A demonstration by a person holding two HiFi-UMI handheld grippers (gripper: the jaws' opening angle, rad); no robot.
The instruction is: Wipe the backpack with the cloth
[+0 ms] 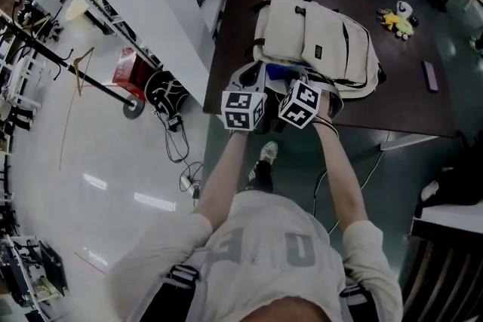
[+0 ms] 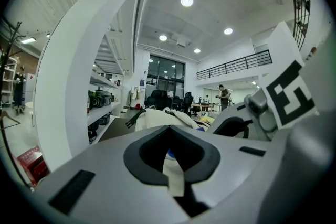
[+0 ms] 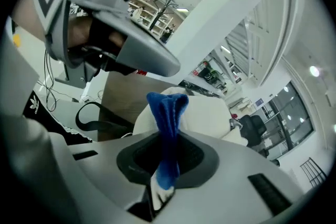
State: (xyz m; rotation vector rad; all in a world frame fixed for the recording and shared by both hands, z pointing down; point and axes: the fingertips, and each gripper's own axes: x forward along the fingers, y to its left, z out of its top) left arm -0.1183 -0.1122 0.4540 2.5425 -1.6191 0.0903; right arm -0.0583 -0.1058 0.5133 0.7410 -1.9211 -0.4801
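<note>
Right gripper (image 3: pixel 169 165) is clamped on the bunched blue cloth (image 3: pixel 167 113) at the near edge of the cream backpack (image 1: pixel 317 34), which lies flat on the dark table (image 1: pixel 411 98), likely poised to wipe; left gripper (image 2: pixel 170 160), jaws nearly together and apparently empty, hangs just beside.

Both arms are stretched forward, left forearm (image 1: pixel 225 177) and right forearm (image 1: pixel 337 173) bare, converging so the grippers sit side by side, almost touching. Left gripper (image 2: pixel 172 165): jaws closed together, only a thin slit. Right gripper (image 3: pixel 165 168): jaws clamped on blue cloth (image 3: pixel 167 123), which sticks up past the fingertips.
</note>
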